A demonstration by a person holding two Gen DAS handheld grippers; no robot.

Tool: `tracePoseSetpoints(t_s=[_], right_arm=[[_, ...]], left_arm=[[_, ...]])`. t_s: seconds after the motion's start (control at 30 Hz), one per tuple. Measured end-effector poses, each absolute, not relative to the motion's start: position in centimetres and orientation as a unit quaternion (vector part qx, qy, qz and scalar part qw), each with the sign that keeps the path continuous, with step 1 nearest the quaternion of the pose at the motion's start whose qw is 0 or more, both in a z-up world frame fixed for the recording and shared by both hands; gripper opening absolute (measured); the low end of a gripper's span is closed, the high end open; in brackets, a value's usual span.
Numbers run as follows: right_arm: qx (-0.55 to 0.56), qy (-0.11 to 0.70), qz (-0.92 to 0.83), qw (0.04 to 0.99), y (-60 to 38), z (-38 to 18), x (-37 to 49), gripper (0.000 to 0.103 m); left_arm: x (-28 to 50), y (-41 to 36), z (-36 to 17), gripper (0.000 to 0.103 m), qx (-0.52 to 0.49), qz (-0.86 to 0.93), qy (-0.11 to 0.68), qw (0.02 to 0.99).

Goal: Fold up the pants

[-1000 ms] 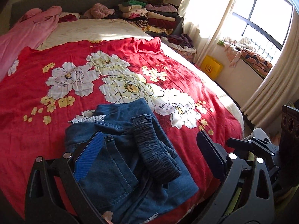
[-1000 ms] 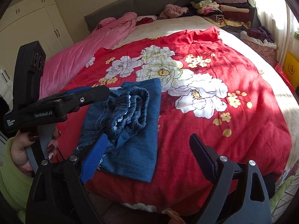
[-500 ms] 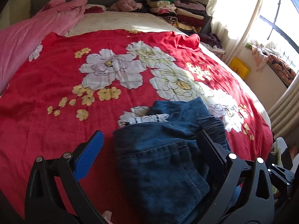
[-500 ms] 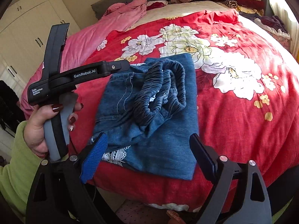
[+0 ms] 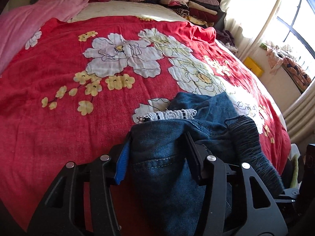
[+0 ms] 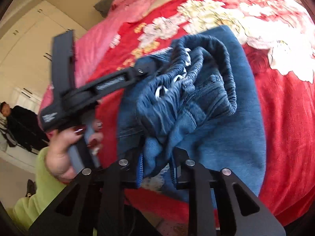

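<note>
We list: bed (image 5: pixel 59 127) under red floral cover, folded clothes stacked at its head corner; denim pants (image 5: pixel 167 167) bunched at its near edge; left gripper (image 5: pixel 157 153) clenched on pants fabric; right gripper (image 6: pixel 157 169) likewise pinching a pants fold

Right wrist view motion-blurred. Pants (image 6: pixel 206 118) hide the right gripper (image 6: pixel 157 169) pad faces; lower frame edge cuts pants (image 5: pixel 167 177) in left view.
</note>
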State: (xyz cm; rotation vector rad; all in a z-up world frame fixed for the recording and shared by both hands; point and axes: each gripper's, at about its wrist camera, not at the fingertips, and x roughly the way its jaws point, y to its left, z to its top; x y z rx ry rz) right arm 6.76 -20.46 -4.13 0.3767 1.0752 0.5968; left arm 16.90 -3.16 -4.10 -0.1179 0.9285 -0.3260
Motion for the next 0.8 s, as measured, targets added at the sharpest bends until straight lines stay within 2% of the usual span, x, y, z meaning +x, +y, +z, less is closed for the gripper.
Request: tracePoseSetpoints(t_s=[0.17, 0.27, 0.4, 0.47, 0.57, 0.7, 0.8], right_arm=[[0.191, 0.539, 0.251, 0.781, -21.4, -7.2, 6.3, 0.018], [0.187, 0.531, 0.254, 0.786, -21.8, -7.0, 5.7, 0.018], [0.165, 0.522, 0.248, 0.799, -22.4, -5.7, 5.0, 0.036], [0.152, 0.512, 0.240, 0.810, -22.9, -4.9, 4.6, 0.050], [0.140, 0.495, 0.223, 0.828, -23.8, -3.6, 4.1, 0.063], [0.147, 0.478, 0.198, 0.843, -25.7, -2.5, 4.0, 0.072], [0.150, 0.469, 0.183, 0.851, -26.8, -2.3, 4.0, 0.074]], left_arm=[[17.3, -3.0, -4.4, 0.043, -0.059, -0.155, 0.448, 0.879], [17.1, -3.2, -4.4, 0.044, -0.050, -0.152, 0.447, 0.880], [17.0, -3.4, -4.2, 0.045, -0.048, -0.148, 0.446, 0.881], [16.7, -3.5, -3.9, 0.046, -0.046, -0.148, 0.444, 0.883], [16.3, -3.4, -3.4, 0.052, -0.049, -0.146, 0.442, 0.884], [15.9, -3.4, -2.8, 0.058, -0.049, -0.144, 0.438, 0.886], [15.5, -3.4, -2.3, 0.059, -0.051, -0.143, 0.434, 0.888]])
